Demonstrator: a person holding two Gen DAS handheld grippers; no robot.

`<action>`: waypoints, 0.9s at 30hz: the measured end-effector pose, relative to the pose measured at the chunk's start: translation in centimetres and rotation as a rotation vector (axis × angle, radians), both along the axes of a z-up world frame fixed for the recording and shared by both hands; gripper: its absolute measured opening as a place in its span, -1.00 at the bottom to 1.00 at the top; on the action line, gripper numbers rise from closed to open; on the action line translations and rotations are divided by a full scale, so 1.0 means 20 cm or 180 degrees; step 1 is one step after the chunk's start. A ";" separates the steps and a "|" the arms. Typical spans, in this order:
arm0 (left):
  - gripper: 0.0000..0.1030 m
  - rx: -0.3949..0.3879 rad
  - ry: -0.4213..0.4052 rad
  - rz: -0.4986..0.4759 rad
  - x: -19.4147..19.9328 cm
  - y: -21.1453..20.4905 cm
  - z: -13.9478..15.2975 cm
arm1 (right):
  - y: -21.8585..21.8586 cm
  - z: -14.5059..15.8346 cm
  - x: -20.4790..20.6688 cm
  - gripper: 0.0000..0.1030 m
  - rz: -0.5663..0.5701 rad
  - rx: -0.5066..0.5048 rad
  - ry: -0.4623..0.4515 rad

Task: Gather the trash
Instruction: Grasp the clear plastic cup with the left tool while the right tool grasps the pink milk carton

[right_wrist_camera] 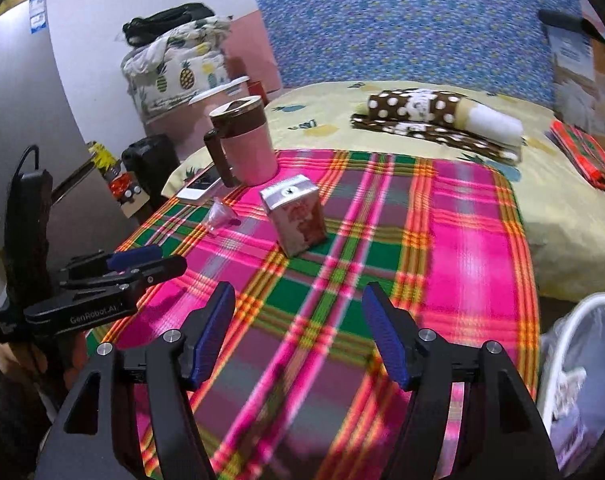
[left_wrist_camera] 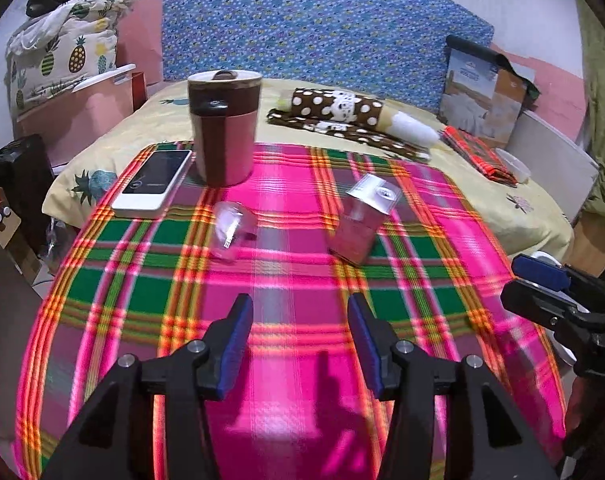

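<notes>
A small drink carton (left_wrist_camera: 362,220) (right_wrist_camera: 296,216) with a silver top stands on the pink plaid cloth (left_wrist_camera: 286,280) (right_wrist_camera: 474,252). To its left lies a crumpled clear plastic wrapper (left_wrist_camera: 232,230) (right_wrist_camera: 222,218). My left gripper (left_wrist_camera: 298,316) (right_wrist_camera: 144,258) hovers over the cloth short of both, open with nothing between its blue pads. Further right, my right gripper (right_wrist_camera: 298,304) (left_wrist_camera: 538,276) is also open and empty, the carton ahead of it and a little to the left. A white bin (right_wrist_camera: 578,380) with a clear liner stands at the bed's right edge.
A pink and brown lidded mug (left_wrist_camera: 224,128) (right_wrist_camera: 246,142) and a white phone (left_wrist_camera: 154,184) (right_wrist_camera: 200,186) sit at the cloth's far left. A polka-dot roll (left_wrist_camera: 338,106) (right_wrist_camera: 418,108) and a folded orange cloth (left_wrist_camera: 478,154) (right_wrist_camera: 586,156) lie on the yellow sheet behind.
</notes>
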State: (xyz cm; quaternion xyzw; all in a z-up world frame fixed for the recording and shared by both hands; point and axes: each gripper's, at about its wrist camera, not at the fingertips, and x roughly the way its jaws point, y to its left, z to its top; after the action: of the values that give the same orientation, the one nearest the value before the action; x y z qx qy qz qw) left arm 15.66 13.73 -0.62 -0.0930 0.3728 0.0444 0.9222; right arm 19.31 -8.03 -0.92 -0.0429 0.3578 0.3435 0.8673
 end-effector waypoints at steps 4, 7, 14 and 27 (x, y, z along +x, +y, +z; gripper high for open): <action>0.01 0.0035 0.0070 0.0030 0.09 0.09 -0.03 | 0.08 -0.02 0.08 0.37 0.0105 -0.0101 0.0007; 0.03 0.0048 0.0130 0.0052 0.17 0.14 -0.06 | 0.13 -0.04 0.14 0.37 0.0176 -0.0151 0.0012; 0.08 0.0086 0.0234 0.0025 0.32 0.21 -0.14 | 0.23 -0.08 0.26 0.38 0.0274 -0.0240 0.0004; -0.21 0.0179 0.0357 0.0028 0.44 0.25 -0.24 | 0.34 -0.11 0.35 0.22 0.0384 -0.0215 0.0050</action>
State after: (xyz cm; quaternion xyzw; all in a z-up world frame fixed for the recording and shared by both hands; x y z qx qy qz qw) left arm 24.39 18.69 -5.45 -0.0661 0.4221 0.0640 0.9019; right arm 26.39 -1.28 -3.13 -0.0910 0.3727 0.3831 0.8403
